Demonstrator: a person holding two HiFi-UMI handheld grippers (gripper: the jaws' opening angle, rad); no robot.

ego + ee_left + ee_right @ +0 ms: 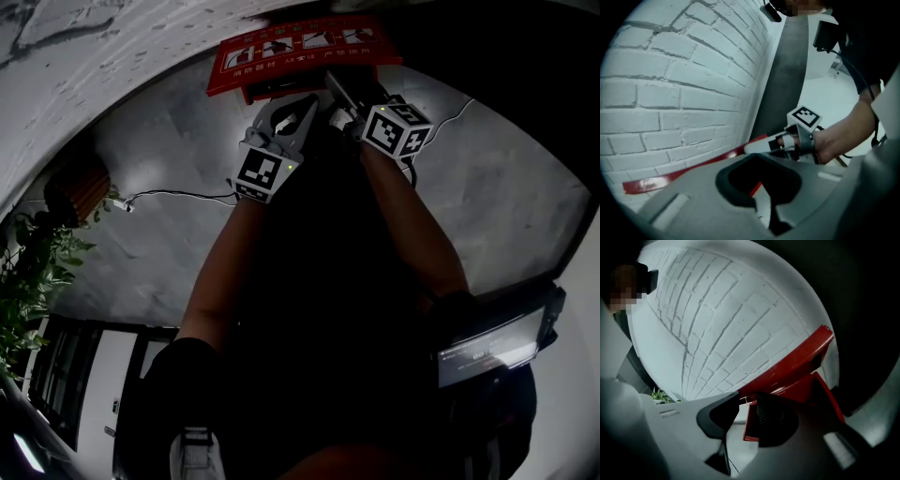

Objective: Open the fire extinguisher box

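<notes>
The red fire extinguisher box (291,56) stands against the white brick wall, its lid printed with white pictograms. My right gripper (339,90) reaches the lid's front right part. In the right gripper view, the box's red lid (797,363) runs above and a red panel edge (749,423) lies between the jaws of my right gripper (743,401). The left pad stands clear of it, so the gripper is open. My left gripper (305,105) hovers just left of the right one, its tips together and holding nothing. The left gripper view shows the lid's red edge (693,171) and the right gripper (751,149).
A white brick wall (670,93) backs the box. On the grey floor lie a white cable (178,195) and a brown object (80,187). A potted plant (37,267) stands at the left. A dark device with a lit screen (487,352) sits at the lower right.
</notes>
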